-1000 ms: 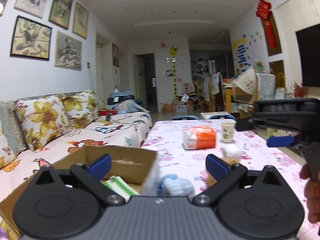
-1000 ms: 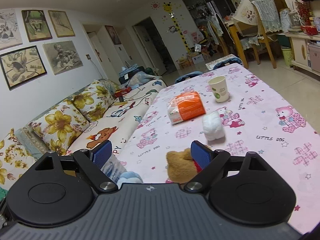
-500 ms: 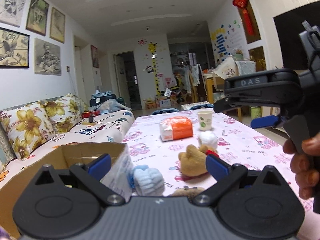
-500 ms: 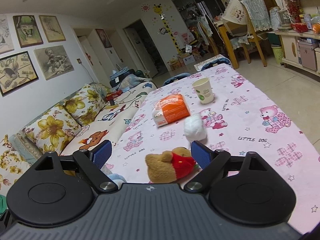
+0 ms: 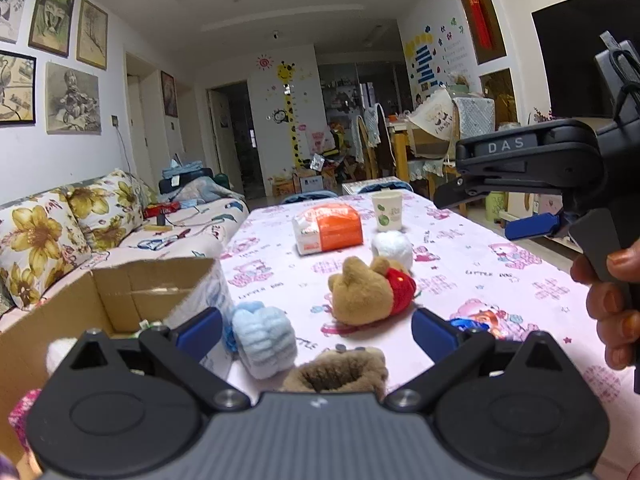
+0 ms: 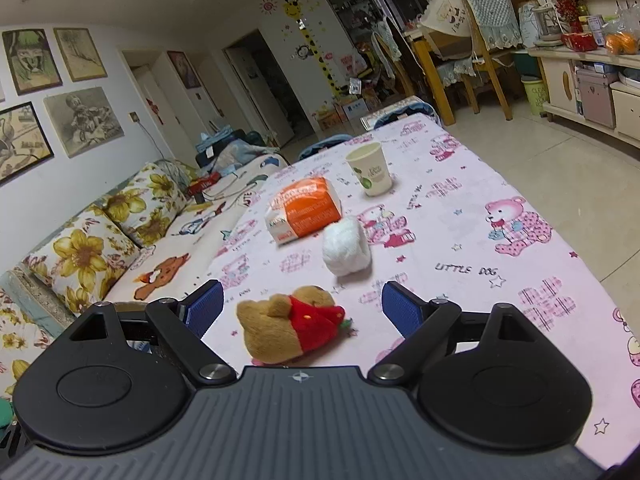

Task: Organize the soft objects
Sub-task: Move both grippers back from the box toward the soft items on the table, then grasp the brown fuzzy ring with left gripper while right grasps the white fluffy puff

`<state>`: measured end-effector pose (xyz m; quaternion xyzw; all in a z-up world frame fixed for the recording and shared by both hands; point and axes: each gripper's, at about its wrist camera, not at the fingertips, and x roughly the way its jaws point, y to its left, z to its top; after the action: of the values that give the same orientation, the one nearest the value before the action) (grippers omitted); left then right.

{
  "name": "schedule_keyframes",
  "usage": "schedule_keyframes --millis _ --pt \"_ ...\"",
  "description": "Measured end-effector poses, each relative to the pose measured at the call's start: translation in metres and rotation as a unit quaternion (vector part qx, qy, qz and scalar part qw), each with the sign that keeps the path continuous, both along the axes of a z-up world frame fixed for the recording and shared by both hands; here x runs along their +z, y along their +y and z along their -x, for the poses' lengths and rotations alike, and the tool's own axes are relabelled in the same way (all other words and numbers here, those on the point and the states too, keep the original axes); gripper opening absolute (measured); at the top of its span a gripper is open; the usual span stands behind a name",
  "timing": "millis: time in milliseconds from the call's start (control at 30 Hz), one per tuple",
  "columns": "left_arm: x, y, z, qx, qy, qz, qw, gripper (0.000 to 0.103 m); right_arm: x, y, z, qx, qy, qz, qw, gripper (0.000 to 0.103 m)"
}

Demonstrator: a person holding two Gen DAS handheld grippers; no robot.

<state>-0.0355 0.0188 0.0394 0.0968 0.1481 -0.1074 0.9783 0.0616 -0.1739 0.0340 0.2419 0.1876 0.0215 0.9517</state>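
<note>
Lying between the spread right gripper (image 6: 302, 306) fingers, bear plush (image 6: 290, 330).

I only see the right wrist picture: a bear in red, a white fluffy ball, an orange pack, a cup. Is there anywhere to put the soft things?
Observer: Yes. The left wrist view shows an open cardboard box to the left of the toys.
Operator: Any soft things I'm missing?
Observer: A light blue fluffy piece lies beside that box, left of the bear.
Operator: And the other tongs?
Observer: The left tongs are open, a brown furry thing close before them, ungripped.
</note>
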Motion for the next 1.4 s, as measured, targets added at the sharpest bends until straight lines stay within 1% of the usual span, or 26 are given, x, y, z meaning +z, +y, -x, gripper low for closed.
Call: schedule_keyframes --millis 200,333,500,767,1067,1167,1300,1400 --pt "-0.007 -0.001 -0.007 0.003 0.021 0.002 0.9998 0.100 -0.005 -0.001 0.002 0.002 0.019 0.006 1.000 0.103" --pt "-0.010 0.000 -0.011 0.009 0.029 0.000 0.9995 0.100 -0.013 -0.003 0.004 0.009 0.043 0.003 0.999 0.103" --pt "-0.015 0.003 -0.020 0.018 0.048 0.012 0.9986 0.100 -0.023 -0.001 0.005 0.026 0.073 0.007 0.997 0.103" --pt "-0.024 0.005 -0.034 0.028 0.083 0.033 0.9957 0.100 -0.028 -0.001 0.007 0.045 0.095 0.027 0.994 0.103" --pt "-0.031 -0.005 -0.041 0.022 0.103 0.028 0.9940 0.100 -0.024 -0.002 -0.005 0.048 0.087 0.032 0.995 0.103" --pt "-0.033 -0.007 -0.044 0.018 0.109 0.026 0.9935 0.100 -0.019 -0.005 -0.012 0.046 0.080 0.013 0.996 0.103" --pt "-0.035 -0.007 -0.050 0.022 0.115 0.025 0.9928 0.100 -0.011 -0.013 -0.027 0.027 0.066 0.006 0.997 0.103" --pt "-0.038 -0.006 -0.054 0.024 0.123 0.028 0.9917 0.100 -0.009 -0.018 -0.040 0.010 0.065 0.013 0.998 0.103"
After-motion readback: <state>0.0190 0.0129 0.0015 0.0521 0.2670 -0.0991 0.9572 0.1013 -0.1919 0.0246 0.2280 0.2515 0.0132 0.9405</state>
